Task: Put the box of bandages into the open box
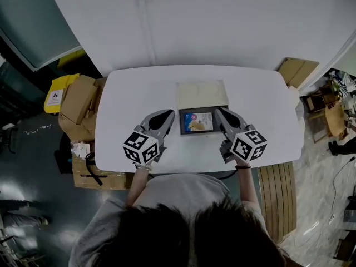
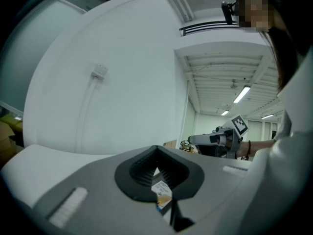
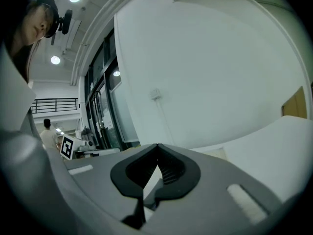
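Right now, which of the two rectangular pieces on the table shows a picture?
The dark-rimmed box, nearer the front edge of the table: a blue and yellow picture shows inside. The piece right behind it is plain cream.

Head cam: above the person point(image 1: 183, 227), aimed steeply down. Whole bench point(image 1: 133, 93) in frame, near edge to far edge, floor point(image 1: 33, 149) on both sides, wall point(image 1: 222, 21) past the far edge. Mid range.

Left tongs point(image 1: 168, 114) cam: rides right behind its own jaws, very close to them, low over the bench. Faces the far edge, angled toward the right end and tilted up, so wall and ceiling point(image 2: 230, 72) fill most of it.

Right tongs point(image 1: 221, 112) cam: same mount, mirrored, angled toward the left end.

Overlap: each tongs cam catches the other tongs. All three share bench top and wall.
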